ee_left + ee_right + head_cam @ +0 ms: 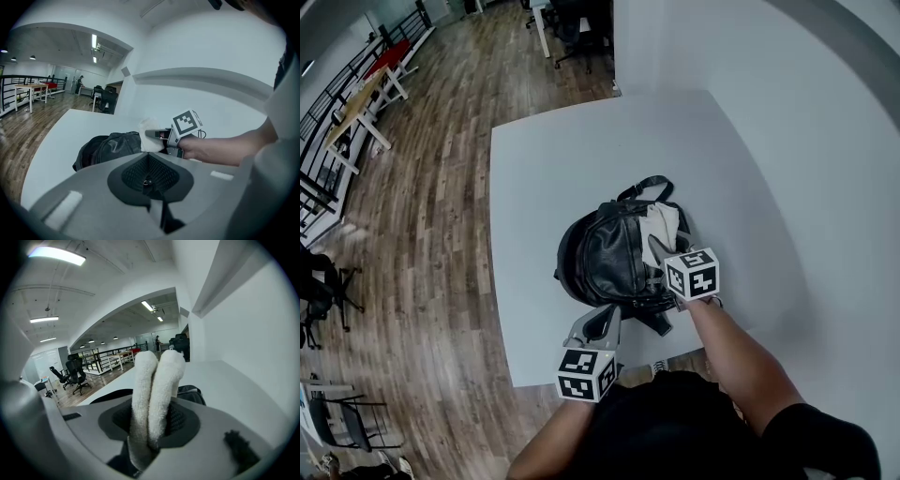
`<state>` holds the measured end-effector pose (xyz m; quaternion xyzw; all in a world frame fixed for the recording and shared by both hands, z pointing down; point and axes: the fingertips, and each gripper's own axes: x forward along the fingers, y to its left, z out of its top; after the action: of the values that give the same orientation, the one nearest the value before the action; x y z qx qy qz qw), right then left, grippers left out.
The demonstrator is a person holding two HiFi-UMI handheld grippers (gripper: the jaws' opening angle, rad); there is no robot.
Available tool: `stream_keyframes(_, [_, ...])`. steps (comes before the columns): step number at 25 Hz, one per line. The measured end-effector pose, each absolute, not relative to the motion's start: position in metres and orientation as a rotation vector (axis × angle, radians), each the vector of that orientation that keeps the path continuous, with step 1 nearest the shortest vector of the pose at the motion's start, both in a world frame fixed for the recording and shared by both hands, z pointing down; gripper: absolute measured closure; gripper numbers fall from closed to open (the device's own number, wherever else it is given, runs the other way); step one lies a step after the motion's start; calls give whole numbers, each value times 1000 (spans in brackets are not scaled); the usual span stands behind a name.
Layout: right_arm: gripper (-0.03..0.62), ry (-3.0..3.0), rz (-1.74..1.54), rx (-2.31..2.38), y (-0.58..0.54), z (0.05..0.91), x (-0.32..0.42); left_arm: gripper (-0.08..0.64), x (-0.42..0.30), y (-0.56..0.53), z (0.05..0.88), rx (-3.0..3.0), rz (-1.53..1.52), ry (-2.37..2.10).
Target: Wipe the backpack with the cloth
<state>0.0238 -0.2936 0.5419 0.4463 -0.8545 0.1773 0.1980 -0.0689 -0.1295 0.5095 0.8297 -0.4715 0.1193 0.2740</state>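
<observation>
Two grippers work over a white table (534,169). Nearest, at 6 o'clock of the black backpack (605,253), the left gripper (602,319) has its jaws pressed together with nothing between them. Its tips sit just beside the bag's near edge, and contact cannot be made out. Farther off, at the bag's 4 o'clock side, the right gripper (657,248) is clamped on a folded white terry cloth (664,223). The cloth sticks up past the jaws in two plump folds and lies against the backpack's upper right, at about 2 o'clock. The backpack lies near the table's middle, its carry handle (645,186) toward 12 o'clock. Each gripper's marker cube (692,274) shows only black-and-white squares. Beyond the table is wood floor (441,187), with desks (356,112) at 10 o'clock and office chairs (572,28) at 12.
</observation>
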Motion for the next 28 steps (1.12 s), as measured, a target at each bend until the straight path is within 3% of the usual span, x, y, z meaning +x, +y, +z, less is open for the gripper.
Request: stream_keyframes(28, [465, -2320, 432, 1401, -296, 517, 133, 552, 6, -125, 505, 2293, 294, -1185])
